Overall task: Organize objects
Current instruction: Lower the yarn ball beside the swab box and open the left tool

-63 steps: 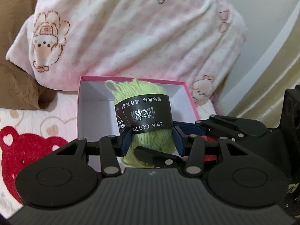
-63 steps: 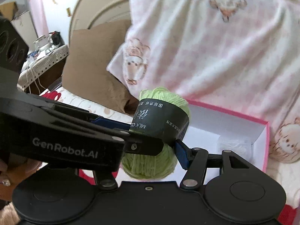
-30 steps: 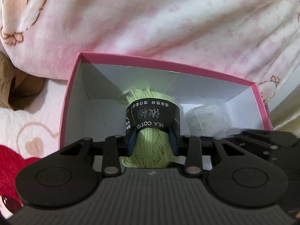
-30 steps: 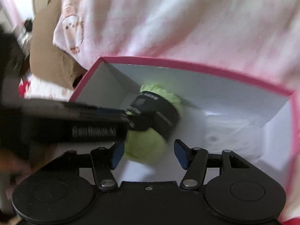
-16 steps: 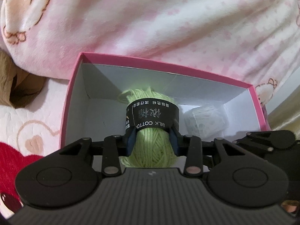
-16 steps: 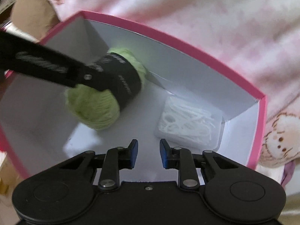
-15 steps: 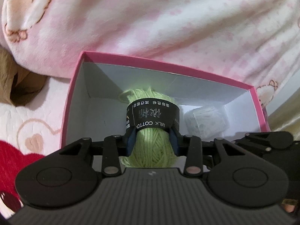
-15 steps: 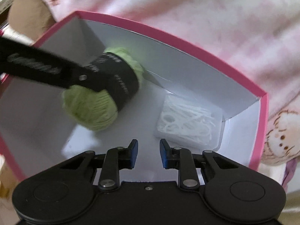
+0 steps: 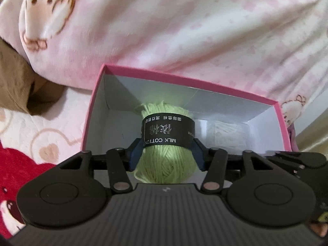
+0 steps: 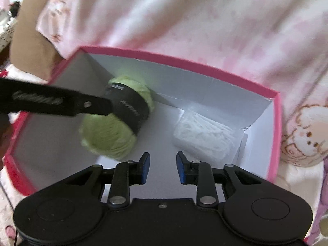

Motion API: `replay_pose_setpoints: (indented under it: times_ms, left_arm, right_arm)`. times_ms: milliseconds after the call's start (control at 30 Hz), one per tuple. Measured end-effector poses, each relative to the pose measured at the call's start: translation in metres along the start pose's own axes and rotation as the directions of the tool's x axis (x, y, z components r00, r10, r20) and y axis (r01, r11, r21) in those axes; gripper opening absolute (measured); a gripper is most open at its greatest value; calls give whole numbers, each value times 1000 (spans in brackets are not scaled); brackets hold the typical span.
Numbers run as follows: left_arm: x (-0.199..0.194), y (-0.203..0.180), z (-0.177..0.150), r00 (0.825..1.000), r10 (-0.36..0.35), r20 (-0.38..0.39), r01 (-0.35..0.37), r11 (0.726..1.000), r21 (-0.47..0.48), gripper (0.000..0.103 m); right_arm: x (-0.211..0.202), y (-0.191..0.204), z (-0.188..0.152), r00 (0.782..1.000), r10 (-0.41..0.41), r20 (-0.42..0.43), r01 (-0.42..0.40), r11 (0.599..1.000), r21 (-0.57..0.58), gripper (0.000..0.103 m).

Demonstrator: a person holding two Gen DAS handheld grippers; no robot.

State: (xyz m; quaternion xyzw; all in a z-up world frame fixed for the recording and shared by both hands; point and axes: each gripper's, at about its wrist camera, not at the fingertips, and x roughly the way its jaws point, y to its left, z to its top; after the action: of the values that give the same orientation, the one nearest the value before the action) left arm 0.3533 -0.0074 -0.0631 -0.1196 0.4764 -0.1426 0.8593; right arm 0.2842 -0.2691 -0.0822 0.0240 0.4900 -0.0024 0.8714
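Pink box (image 9: 284, 123) sits on bed, against pink blanket (image 9: 184, 30). Green yarn ball (image 9: 164, 164) inside box, left part. Bag of white bits (image 10: 203, 135) in right corner. Left gripper (image 9: 167, 153) fingers just opened, yarn between them, loose. Right gripper (image 10: 163, 168) fingers apart, holding nothing.

I am in a home bedroom: a pink cartoon-print quilt (image 9: 184, 30), a brown pillow (image 9: 14, 78) and a heart-patterned bedsheet (image 9: 41, 135) surround me.
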Motion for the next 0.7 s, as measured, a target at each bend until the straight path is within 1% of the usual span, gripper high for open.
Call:
replay_pose_setpoints:
  times_ms: [33,100,200,267,333,400,467,633,700]
  left_arm:
    - [-6,0,0,1000,-8,-1,8,1000,14,55]
    - [-18,-1,-1,1000,-15,-7,16,999,38,55]
    - [-35,-6,-4,1000,-24,-18,25,998,63,56]
    - [-51,-8,-7,999,-27,-24,29,996,87,57]
    - [-64,-12,-10,998,-21,-54,27,992,122,58]
    - [-80,-20,-16,997,-5,-74,15,990,140,58]
    - [-104,-27,-25,997,2,-76,11,985,170,60]
    - [-156,-33,-40,997,7,-82,11,975,221,63]
    - [-177,-35,-44,997,3,-74,15,972,234,66]
  right_arm:
    - [-9,3,-4,1000,3,16,-3,1000,-1,39]
    - [-29,9,-13,999,6,44,-6,1000,4,49]
    - [-54,20,-24,997,15,80,-16,1000,7,56]
    - [-73,29,-31,994,28,107,-29,1000,5,57]
    - [-92,37,-37,991,37,131,-37,999,-3,58]
    - [-111,45,-44,987,47,155,-46,999,-8,64]
    - [-125,52,-49,983,60,172,-59,998,-15,67]
    - [-166,71,-59,981,71,178,-64,997,-45,71]
    - [-183,79,-62,982,89,168,-80,995,-58,73]
